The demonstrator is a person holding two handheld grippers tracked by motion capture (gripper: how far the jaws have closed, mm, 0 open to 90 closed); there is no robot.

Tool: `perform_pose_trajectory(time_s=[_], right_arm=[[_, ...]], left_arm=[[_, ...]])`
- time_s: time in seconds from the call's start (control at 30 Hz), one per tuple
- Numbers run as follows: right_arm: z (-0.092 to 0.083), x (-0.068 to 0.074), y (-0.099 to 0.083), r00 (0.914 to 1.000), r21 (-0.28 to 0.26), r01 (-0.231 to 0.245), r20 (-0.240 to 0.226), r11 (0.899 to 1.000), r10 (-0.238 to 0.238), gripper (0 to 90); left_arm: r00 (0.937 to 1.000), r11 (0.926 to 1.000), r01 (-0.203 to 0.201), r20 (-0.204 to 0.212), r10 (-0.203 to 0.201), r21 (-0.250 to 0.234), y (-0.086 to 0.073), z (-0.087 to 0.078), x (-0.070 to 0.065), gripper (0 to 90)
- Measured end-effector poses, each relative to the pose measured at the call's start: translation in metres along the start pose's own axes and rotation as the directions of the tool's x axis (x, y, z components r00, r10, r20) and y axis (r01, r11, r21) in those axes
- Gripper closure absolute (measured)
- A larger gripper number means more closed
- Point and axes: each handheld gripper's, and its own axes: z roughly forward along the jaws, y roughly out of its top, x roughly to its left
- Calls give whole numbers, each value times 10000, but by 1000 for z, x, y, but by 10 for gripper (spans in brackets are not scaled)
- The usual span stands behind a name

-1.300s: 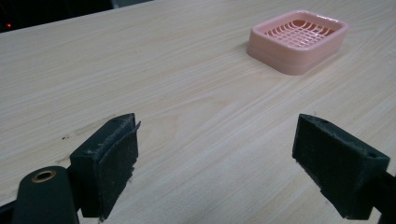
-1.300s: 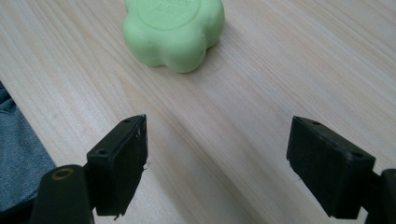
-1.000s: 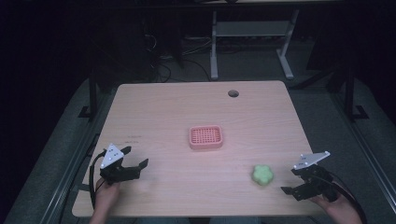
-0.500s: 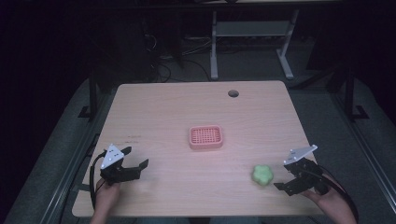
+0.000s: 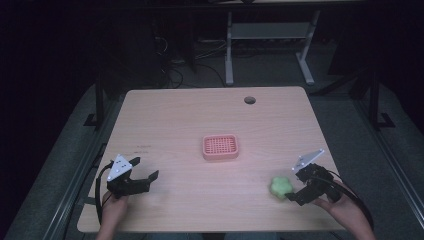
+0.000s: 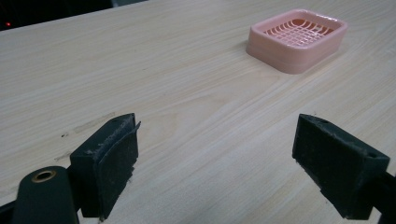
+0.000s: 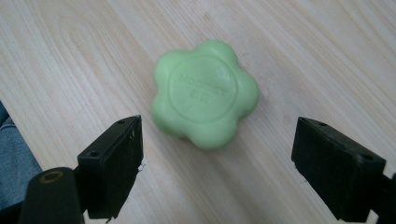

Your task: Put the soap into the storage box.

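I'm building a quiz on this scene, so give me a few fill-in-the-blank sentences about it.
1. The flower-shaped soap is ____ in colour.
2. The right gripper is ____, its fingers apart from the soap.
3. The pink soap dish holds ____.
4. The left gripper is open over the bare ____.

Missing words: green; open; nothing; table

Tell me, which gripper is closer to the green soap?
The right gripper: it sits just beside the soap, jaws open toward it. The left gripper is far across the table, at its other side.
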Motion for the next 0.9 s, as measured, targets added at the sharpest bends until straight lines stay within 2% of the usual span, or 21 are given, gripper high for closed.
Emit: perform_pose_trajectory(time_s=[0.1,0.3,0.6,0.9], right_arm=[[4,2,6,10000,76,73,-53,9999,-73,157],[13,5,14,9998,355,98,140,9993,-103,147],[24,7,25,9999,665,153,-7,9977,-153,147],[34,7,28,9998,1078,174,-49,9940,-170,148]], left_arm=[[10000,10000,28,-2,-28,-3,0,-1,0,141],[10000,10000,59,8,-59,-37,0,0,0,140],[10000,10000,34,18,-33,-39,0,-1,1,140],[10000,10000,57,25,-57,-37,0,-1,1,141]])
